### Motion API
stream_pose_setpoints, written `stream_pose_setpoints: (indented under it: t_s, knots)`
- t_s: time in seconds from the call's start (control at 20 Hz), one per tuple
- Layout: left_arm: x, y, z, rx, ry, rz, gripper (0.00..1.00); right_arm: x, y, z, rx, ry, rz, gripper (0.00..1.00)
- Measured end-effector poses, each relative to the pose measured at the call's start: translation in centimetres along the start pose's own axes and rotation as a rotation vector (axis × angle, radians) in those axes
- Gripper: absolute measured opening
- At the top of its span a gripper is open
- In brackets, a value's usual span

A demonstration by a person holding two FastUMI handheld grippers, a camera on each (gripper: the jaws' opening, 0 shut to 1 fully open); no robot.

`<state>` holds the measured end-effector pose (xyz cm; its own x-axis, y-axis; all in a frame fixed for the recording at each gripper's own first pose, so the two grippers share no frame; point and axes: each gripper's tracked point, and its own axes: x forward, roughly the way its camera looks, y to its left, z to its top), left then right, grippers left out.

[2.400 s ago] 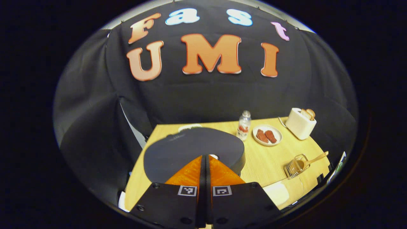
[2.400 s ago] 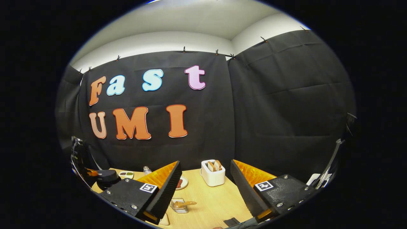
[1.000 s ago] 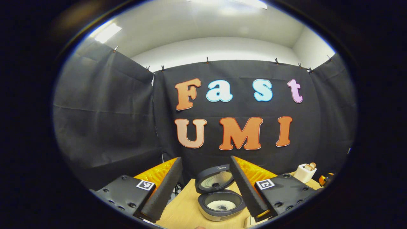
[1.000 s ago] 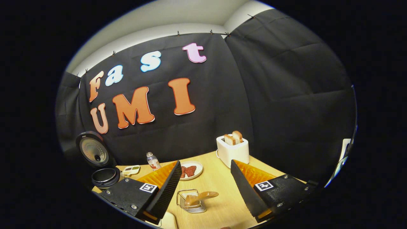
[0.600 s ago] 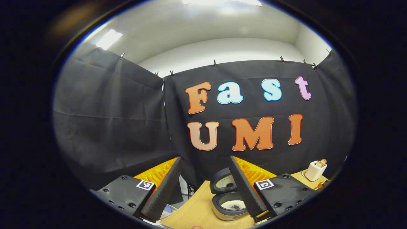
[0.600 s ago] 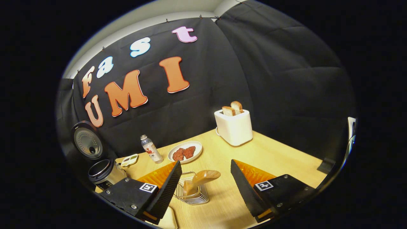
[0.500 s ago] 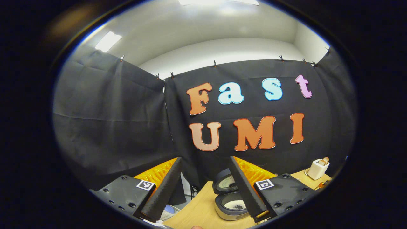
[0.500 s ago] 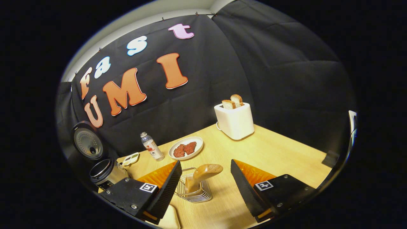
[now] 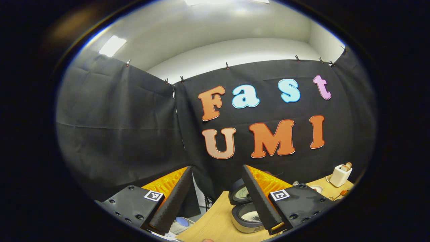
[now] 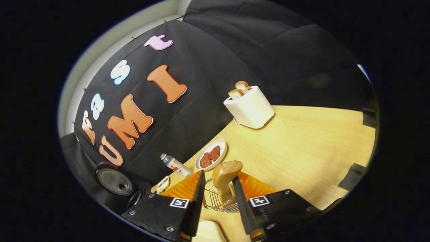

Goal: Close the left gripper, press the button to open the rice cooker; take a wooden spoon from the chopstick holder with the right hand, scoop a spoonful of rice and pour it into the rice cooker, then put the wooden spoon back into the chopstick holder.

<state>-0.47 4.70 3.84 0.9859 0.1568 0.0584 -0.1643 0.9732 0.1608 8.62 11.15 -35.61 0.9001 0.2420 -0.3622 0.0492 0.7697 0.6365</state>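
While narrowing around the pale wooden spoon (image 10: 223,178) standing in the wire chopstick holder (image 10: 220,201) between the right gripper (image 10: 217,193) fingers, not yet clamping, risking tipping or dragging that light holder

A white toaster (image 10: 250,107) stands on the wooden desk (image 10: 312,148) near the black cloth wall, with two slices of bread (image 10: 238,88) sticking up out of its slots. Toward the near side from it lies a white plate (image 10: 211,154) carrying two dark red pieces of food (image 10: 210,157). Just beside the plate stands a small clear bottle (image 10: 175,165) with a red label, and beyond the bottle lies a small white dish (image 10: 163,184) with compartments. In the left gripper view the toaster (image 9: 340,175) shows small at the desk's far right.
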Motion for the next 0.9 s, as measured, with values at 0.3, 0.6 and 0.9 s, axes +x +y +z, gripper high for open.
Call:
stream_pose_setpoints:
  t_s: [0.3,0.6,0.9]
  knots:
    - [1.5,-1.0,-1.1,-0.018,0.026,-0.036,0.96,1.2,0.4,-0.2,0.024,0.082,-0.012,0.21]
    - [3.4,-1.0,-1.1,-0.055,0.030,-0.079,0.96,-0.1,3.9,2.0,-0.099,0.068,-0.042,0.17]
    - [4.7,0.5,-1.0,-0.059,0.031,-0.139,0.96,-5.0,9.2,5.6,-0.111,-0.013,-0.023,0.16]
